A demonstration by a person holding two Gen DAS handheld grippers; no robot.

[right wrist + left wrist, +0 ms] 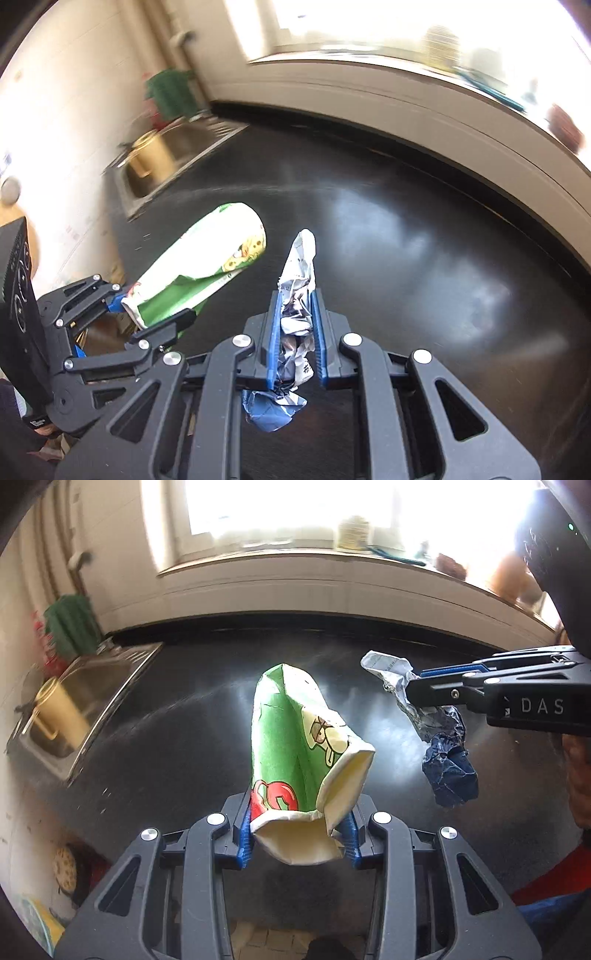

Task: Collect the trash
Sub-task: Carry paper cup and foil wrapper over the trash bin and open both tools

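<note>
Both grippers loaded: right gripper (410,694) (marked "DAS") pinches wrapper (436,731).

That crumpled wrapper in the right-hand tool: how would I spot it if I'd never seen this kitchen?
Find the black countertop that runs from the steel sink along under the window. Held above it, the right gripper pinches a crumpled wrapper. It is silvery foil with a dark blue end, unlike the green cartoon-printed paper cup in the left gripper.
</note>
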